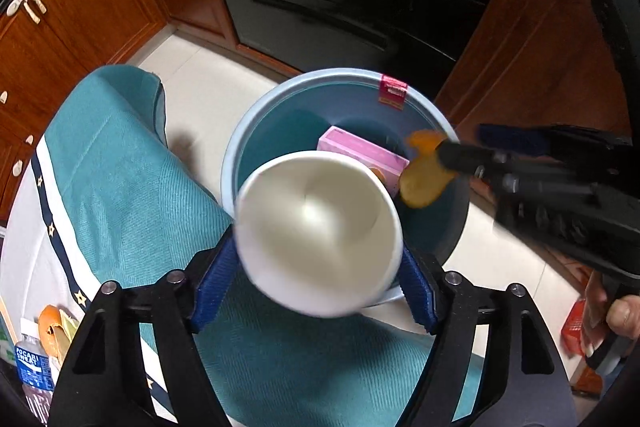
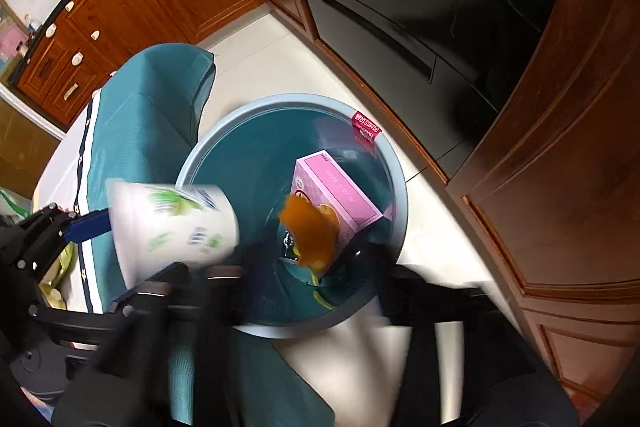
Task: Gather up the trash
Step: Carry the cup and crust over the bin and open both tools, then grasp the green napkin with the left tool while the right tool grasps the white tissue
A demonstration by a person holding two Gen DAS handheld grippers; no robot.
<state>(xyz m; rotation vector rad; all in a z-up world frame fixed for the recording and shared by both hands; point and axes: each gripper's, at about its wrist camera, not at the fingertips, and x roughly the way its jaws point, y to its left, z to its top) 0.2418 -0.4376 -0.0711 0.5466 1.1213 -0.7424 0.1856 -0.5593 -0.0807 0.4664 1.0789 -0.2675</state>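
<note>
**Ana:** Where the teal cloth (image 1: pixel 120 167) drapes at the left, ribbed in weave and edged with a white and navy band of small stars, does the bin touch it?

**Ben:** It stands just beside it on the pale tiled floor. The round plastic bin (image 1: pixel 248 131) has a light blue rim, dark smooth walls inside and a red label (image 1: pixel 393 91) clipped on its far edge.

**Ana:** And the left gripper (image 1: pixel 318 251)?

**Ben:** Its jaws stand spread above the bin's near rim. The white paper cup (image 1: pixel 316 223) sits between the blue ribbed pads (image 1: pixel 218 279), mouth towards the camera. The cup is smeared while the fingers are crisp, and no pad visibly presses it. The right wrist view shows green and blue print on its side.

**Ana:** What lies in the bin?

**Ben:** A pink rectangular carton (image 2: pixel 340 187) leans on the wall.

**Ana:** The right gripper (image 2: pixel 316 255)?

**Ben:** It is blurred, with jaws wide apart. A curled, glossy piece of orange peel (image 2: pixel 310 231) hangs loose just beyond its fingertips, over the bin's opening and gripped by nothing.
</note>
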